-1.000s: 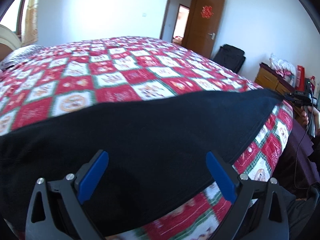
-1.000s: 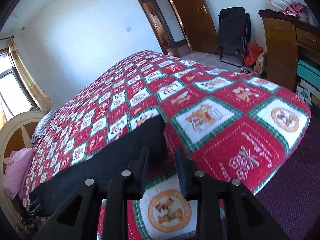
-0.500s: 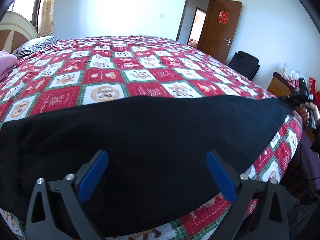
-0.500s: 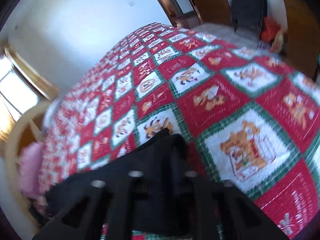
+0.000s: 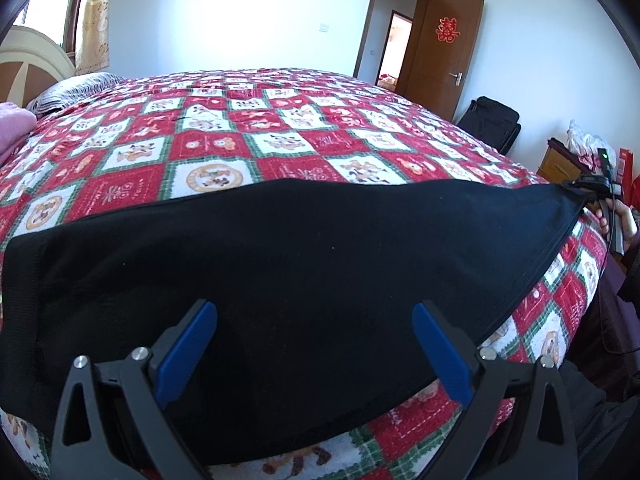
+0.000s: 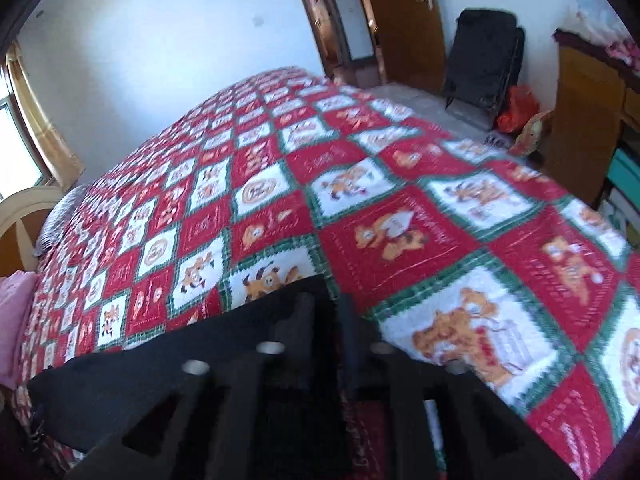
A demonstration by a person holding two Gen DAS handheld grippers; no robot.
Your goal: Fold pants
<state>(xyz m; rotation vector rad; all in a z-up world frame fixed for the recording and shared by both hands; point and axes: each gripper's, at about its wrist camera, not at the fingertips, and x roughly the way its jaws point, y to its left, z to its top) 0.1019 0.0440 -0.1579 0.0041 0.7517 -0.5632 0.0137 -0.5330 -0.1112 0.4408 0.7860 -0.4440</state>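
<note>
One pair of black pants point(image 5: 280, 264), laid flat in a long band along the near edge of one bed point(image 5: 248, 148), the bed covered by one red, white and green checked quilt with cartoon animal panels. The waist end of the pants lies at the left of the left wrist view; the far leg end tapers to a corner at the right, near the bed's foot. Two hand-held grippers. Left hand-held gripper point(image 5: 314, 344): two blue-padded fingers point(image 5: 186, 350) spread wide apart over the middle of the pants, nothing pinched between them; open. Right hand-held gripper point(image 6: 326, 320): two black fingers at the leg-end corner of the pants point(image 6: 168, 376), the view blurred; the jaws are opening, a narrow gap shows between them with the fabric edge beneath, and the pads do not appear to press on the cloth. In the left wrist view the right hand-held gripper shows small at the far corner, with one hand point(image 5: 624, 216) of the person behind it. Further items counted: one pink folded cloth point(image 5: 12, 128) at the head of the bed, one striped pillow point(image 5: 76, 88), one brown door point(image 5: 444, 48) standing ajar with one red paper ornament on it, one black bag point(image 5: 490, 122) against the wall, one wooden cabinet point(image 6: 584, 120), one curtained window point(image 5: 86, 8).
</note>
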